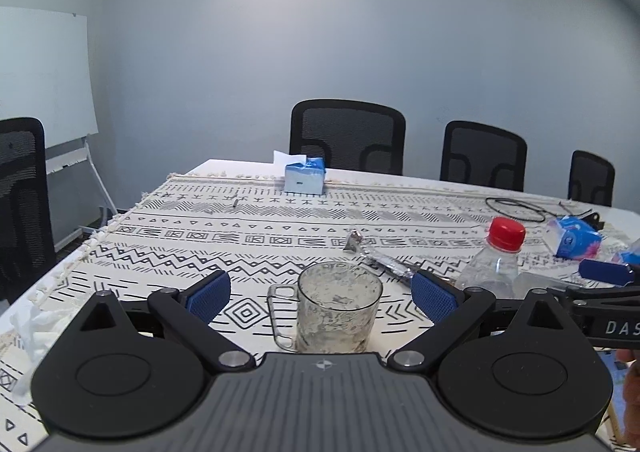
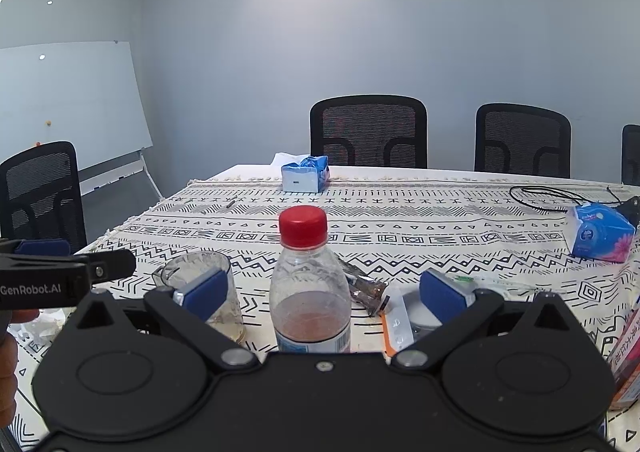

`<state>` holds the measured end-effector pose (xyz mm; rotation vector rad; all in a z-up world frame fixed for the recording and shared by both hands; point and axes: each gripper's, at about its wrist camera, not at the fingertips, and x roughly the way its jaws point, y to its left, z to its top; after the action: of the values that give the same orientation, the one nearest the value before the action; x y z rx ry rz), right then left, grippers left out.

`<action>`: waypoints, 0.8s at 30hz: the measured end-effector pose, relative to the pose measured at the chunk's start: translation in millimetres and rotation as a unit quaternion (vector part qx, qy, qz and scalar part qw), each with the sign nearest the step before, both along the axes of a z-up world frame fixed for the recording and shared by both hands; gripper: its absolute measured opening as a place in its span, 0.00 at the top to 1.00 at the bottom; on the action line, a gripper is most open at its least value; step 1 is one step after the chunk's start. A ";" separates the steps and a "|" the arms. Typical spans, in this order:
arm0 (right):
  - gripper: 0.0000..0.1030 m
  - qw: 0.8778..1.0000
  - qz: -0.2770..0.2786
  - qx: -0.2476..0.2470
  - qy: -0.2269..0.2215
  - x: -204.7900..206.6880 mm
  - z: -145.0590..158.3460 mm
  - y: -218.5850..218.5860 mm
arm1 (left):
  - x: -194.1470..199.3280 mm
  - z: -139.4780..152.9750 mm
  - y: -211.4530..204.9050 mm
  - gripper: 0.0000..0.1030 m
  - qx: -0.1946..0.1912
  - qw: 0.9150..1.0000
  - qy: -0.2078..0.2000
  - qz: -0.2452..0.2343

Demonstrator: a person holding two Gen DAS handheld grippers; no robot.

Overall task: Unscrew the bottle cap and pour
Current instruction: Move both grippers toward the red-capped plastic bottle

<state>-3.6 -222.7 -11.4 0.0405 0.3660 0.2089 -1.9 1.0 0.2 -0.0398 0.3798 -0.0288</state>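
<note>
A clear plastic bottle [image 2: 310, 292] with a red cap [image 2: 303, 226] stands upright on the patterned tablecloth, with a little brownish liquid at its bottom. It stands between the open fingers of my right gripper [image 2: 322, 294], untouched. A clear glass mug [image 1: 338, 306] with a handle stands between the open fingers of my left gripper [image 1: 322, 298], also untouched. The bottle shows right of the mug in the left wrist view [image 1: 494, 264]. The mug shows left of the bottle in the right wrist view [image 2: 204, 284].
A foil wrapper [image 1: 380, 258] lies behind the mug. A blue tissue box [image 1: 304, 175] stands at the far edge, a blue and pink tissue pack [image 2: 600, 232] and a black cable [image 2: 548, 195] at the right. Black chairs [image 2: 368, 131] line the table's far side.
</note>
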 end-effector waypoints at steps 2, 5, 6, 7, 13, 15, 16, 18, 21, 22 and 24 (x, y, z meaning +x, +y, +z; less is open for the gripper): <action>0.00 1.000 -0.001 0.000 -0.001 0.4 0.2 -0.1 | -0.6 0.2 -0.1 0.05 -0.002 1.000 -0.003 0.000; 0.00 1.000 -0.002 0.002 -0.001 2.8 0.1 0.5 | -1.3 0.4 -0.4 0.05 -0.004 1.000 -0.006 0.000; 0.00 1.000 -0.002 -0.002 0.002 5.5 -0.4 1.7 | -1.1 0.3 -0.9 0.05 -0.003 1.000 -0.006 0.000; 0.00 1.000 -0.001 -0.004 -0.001 4.9 -0.6 3.2 | -0.9 0.2 -1.2 0.04 -0.003 1.000 -0.005 -0.001; 0.00 1.000 0.004 0.007 -0.010 1.1 -1.6 0.7 | 1.4 -1.4 -1.0 0.05 -0.007 1.000 -0.003 -0.009; 0.00 1.000 0.005 0.008 -0.010 0.0 -1.7 -0.5 | 2.2 -1.7 -1.3 0.05 -0.006 1.000 -0.003 -0.010; 0.00 1.000 0.005 0.008 -0.009 -0.3 -1.6 -1.2 | 2.8 -1.8 -1.2 0.05 -0.007 1.000 -0.003 -0.012; 0.00 1.000 0.005 0.007 -0.007 1.1 -0.7 -2.8 | 2.3 -3.3 -2.4 0.04 -0.007 1.000 -0.005 -0.015; 0.00 1.000 0.001 0.005 -0.007 2.4 -1.3 -3.7 | 3.2 -5.0 -2.6 0.05 -0.010 1.000 -0.004 -0.018; 0.00 1.000 0.001 0.005 -0.006 2.6 -0.4 -3.4 | 3.8 -5.4 -2.6 0.05 -0.011 1.000 -0.003 -0.018; 0.00 1.000 0.000 0.005 -0.004 2.8 0.4 -3.0 | 3.5 -6.1 -3.8 0.05 -0.011 1.000 -0.004 -0.019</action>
<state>-0.8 -225.7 -11.0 0.0500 0.3562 0.2109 1.6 -2.8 -5.9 -0.0542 0.3726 -0.0708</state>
